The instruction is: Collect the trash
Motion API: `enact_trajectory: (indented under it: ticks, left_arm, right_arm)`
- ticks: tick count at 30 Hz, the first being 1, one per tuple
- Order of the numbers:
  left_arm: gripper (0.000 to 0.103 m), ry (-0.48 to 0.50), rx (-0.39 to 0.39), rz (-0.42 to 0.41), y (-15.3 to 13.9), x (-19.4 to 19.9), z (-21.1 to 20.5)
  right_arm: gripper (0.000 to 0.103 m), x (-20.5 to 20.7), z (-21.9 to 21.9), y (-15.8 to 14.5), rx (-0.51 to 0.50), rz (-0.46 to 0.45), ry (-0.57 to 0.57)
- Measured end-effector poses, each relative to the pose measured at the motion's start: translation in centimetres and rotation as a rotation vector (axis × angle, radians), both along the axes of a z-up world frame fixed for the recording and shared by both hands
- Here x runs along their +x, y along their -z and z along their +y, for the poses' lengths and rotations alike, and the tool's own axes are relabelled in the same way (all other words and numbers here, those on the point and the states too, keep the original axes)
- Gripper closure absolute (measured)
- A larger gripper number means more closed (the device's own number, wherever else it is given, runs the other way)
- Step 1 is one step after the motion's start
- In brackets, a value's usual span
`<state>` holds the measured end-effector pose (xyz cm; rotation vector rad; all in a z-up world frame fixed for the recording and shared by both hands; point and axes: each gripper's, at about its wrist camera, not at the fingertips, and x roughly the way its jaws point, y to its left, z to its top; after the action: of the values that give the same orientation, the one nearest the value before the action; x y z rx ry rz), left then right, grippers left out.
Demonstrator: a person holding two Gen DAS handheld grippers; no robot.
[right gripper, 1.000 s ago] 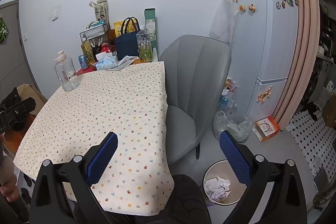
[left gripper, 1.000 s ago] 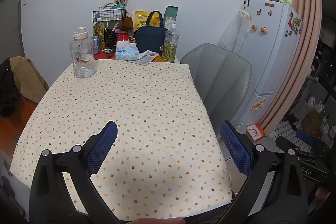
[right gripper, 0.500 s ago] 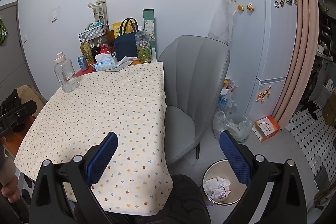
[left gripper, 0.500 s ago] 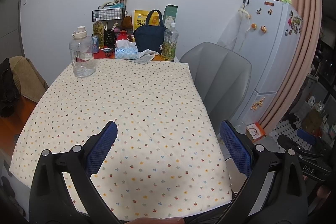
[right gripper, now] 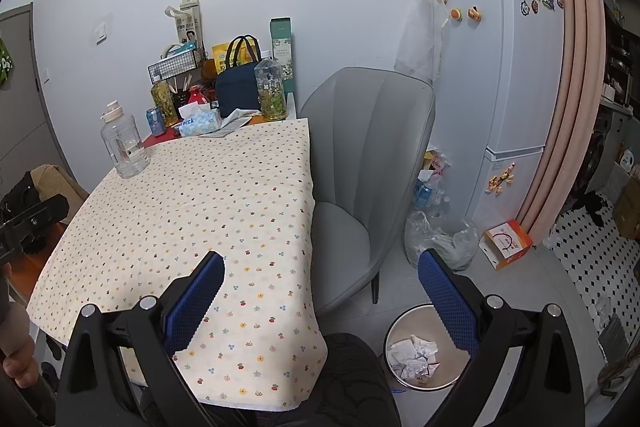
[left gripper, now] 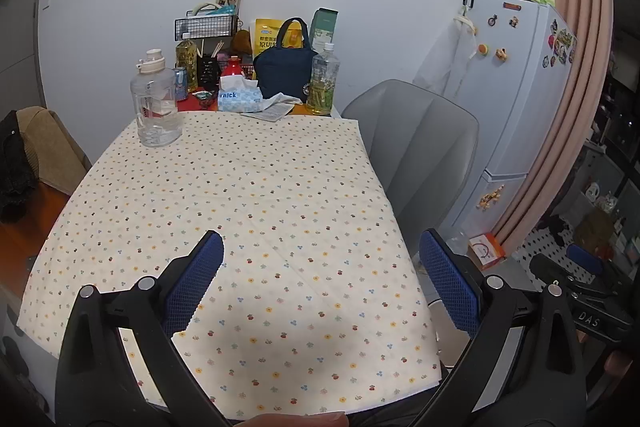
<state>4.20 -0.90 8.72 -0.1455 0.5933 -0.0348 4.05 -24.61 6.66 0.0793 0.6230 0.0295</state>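
One dotted tablecloth (left gripper: 248,195), grey chair (right gripper: 372,163) beside it; fridge (right gripper: 516,67) behind

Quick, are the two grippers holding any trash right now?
Left gripper: open, holding nothing.
Right gripper: open, holding nothing.

A round, pale waste bin (right gripper: 394,331) stands upright on the grey floor, just beside the grey chair's dark leg. Inside it lie crumpled white paper scraps (right gripper: 412,355), heaped loosely against the bottom. Part of the bin's rim is hidden behind a blue finger pad.
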Motion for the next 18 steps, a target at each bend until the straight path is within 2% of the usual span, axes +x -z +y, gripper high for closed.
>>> enact_trajectory:
  ticks: [18]
  left_arm:
    - [0.006, 0.005, 0.002, -0.003, -0.04, -0.04, -0.12]
  right_arm:
    - [0.008, -0.05, 0.06, -0.15, 0.002, -0.003, 0.005]
